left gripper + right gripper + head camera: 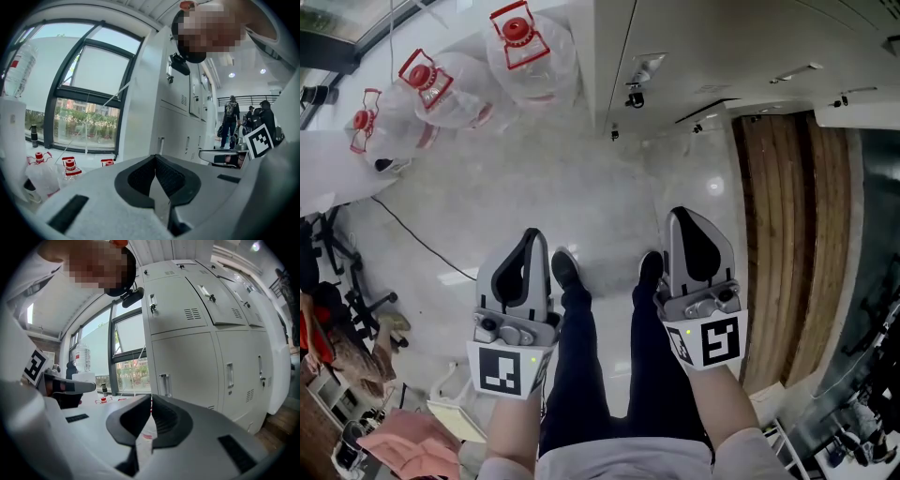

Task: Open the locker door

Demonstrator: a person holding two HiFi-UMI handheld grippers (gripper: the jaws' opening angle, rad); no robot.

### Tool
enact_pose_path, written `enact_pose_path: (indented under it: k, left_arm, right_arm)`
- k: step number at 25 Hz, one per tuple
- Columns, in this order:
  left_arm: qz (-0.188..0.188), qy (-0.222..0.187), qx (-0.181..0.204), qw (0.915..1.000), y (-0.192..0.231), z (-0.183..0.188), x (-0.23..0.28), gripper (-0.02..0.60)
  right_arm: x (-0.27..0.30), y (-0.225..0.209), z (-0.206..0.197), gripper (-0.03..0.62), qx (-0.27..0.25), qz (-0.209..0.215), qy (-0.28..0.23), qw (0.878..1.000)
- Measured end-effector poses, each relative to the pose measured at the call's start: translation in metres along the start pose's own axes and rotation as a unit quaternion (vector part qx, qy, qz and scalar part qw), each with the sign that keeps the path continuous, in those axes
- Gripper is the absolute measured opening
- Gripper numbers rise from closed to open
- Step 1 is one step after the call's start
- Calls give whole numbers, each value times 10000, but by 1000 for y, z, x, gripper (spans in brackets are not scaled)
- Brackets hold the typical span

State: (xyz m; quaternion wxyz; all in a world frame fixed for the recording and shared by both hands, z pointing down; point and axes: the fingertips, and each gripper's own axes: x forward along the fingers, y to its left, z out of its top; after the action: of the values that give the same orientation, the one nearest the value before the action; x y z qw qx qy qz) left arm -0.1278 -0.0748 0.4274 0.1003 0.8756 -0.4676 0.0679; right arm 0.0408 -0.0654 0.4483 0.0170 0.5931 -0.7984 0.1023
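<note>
White metal lockers (pixel 197 333) stand ahead in the right gripper view, and their doors are closed. The nearest lower door (pixel 187 371) has an upright handle (pixel 164 384); the door above it has a small latch (pixel 152 303). The left gripper view also takes in the locker row (pixel 180 108), off to its right. In the head view both grippers hang low beside the person's legs, a good way back from the lockers (pixel 722 47). The left gripper (pixel 536 236) is shut with nothing in it. My right gripper (pixel 680 217) is also shut and empty.
Three large water jugs (pixel 525 47) with red caps stand on the pale floor left of the lockers. A dark cable (pixel 412 234) runs across the floor. Wooden planking (pixel 787 244) lies on the right. A big window (pixel 89 108) is at left. People (pixel 229 117) stand far off.
</note>
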Motion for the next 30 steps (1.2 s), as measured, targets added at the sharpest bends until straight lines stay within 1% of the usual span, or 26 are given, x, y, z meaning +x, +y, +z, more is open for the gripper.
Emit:
enact_pose_path:
  k: [3,4,5,6,9,14,22,30]
  left_arm:
    - [6,2,-21,10000,2,-1,1,8]
    - [-13,-4,-35,10000,3,-2,2,8]
    - [-36,-4,-44,10000,3,-3,2,8]
    - [-50,3,-41,10000,3,-3,3,8]
    - [-60,13,-26,10000,2,-3,4,8]
    - [-142,84,-63,9998,0,-7,6,8]
    - [-185,97,-121,9997,1,-9,8,8]
    - [-235,221,-185,9993,5,-19,5,8]
  right_arm:
    - [4,9,-1,17,106,300,-79,9995]
    - [6,12,-1,55,150,397,-93,9991]
    - [7,14,-3,185,174,449,-77,9988]
    - [9,15,-6,210,162,456,-32,9988]
    - [13,14,-11,210,48,395,80,9992]
    - [23,10,-15,210,96,272,91,9995]
    - [46,3,-21,209,118,225,76,9996]
    - [84,3,-18,209,-147,254,-5,9996]
